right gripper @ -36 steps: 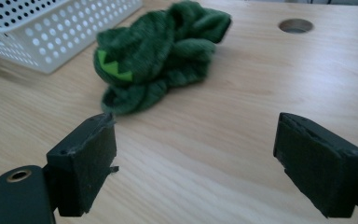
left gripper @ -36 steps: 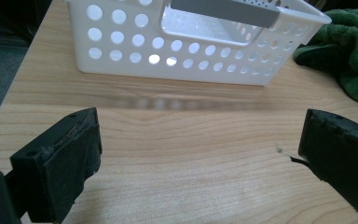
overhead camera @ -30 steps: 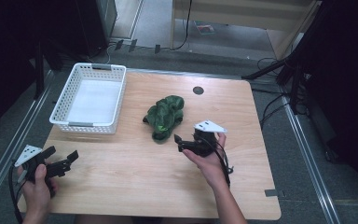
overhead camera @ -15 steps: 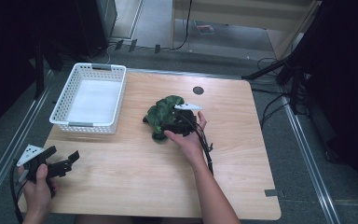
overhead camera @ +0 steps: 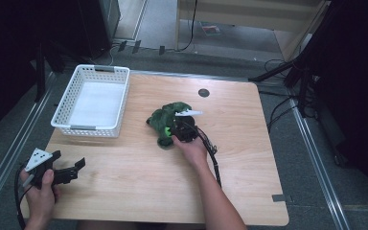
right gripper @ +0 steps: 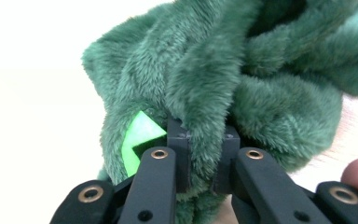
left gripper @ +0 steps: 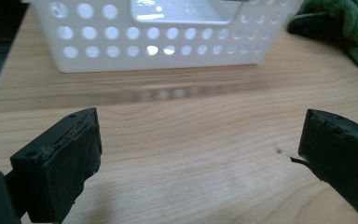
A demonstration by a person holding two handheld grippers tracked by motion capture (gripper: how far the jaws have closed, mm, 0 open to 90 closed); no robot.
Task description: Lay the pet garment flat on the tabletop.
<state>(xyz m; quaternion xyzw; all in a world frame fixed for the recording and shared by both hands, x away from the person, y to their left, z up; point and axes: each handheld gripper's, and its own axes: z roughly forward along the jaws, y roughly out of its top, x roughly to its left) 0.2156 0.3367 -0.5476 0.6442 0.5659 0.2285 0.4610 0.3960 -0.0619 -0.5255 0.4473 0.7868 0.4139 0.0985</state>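
Thing: green plush toy, mid-worktop, right of the white basket.
Right gripper: jaws have just been closing; now pinching a fold of fur.
Left gripper: jaws spread, nothing between, hovering near worktop corner.
Handling: likely light, soft, floppy; will sag.
Hold: thick bunched fold, deep bite; thin fur may slip.

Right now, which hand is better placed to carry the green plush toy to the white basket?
Right. The right gripper is clamped on the green plush toy; the left gripper is open near the table's corner, by the white basket.
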